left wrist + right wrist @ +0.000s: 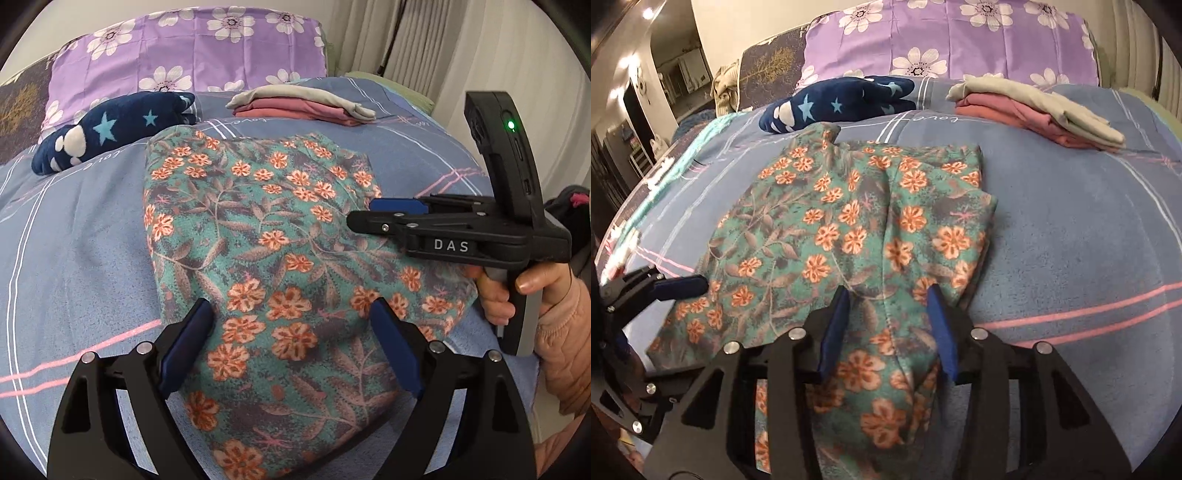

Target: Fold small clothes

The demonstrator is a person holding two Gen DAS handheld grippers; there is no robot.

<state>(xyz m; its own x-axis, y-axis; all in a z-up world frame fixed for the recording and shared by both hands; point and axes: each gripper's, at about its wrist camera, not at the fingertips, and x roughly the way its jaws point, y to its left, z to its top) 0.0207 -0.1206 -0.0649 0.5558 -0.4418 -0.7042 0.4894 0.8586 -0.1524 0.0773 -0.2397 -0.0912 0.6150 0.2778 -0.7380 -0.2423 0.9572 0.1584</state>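
Observation:
A teal garment with orange flowers (266, 236) lies partly folded on the blue bed sheet (81, 236). My left gripper (291, 314) hovers over its near part, jaws wide open, nothing pinched. In that view my right gripper (364, 214), held by a hand in a pink sleeve, reaches in from the right over the garment's right edge. In the right wrist view the right gripper (888, 295) stands partly open over the garment (827, 229). Cloth lies between its blue pads (836, 325), which do not press it. One left gripper finger (683, 286) shows at the garment's left edge.
A folded stack of grey and pink clothes (303, 105) and a navy star-patterned garment (110, 129) lie at the back, before a purple flowered pillow (192, 48). Curtains (461, 44) hang at the right. The bed's left edge (631, 221) borders a dark room.

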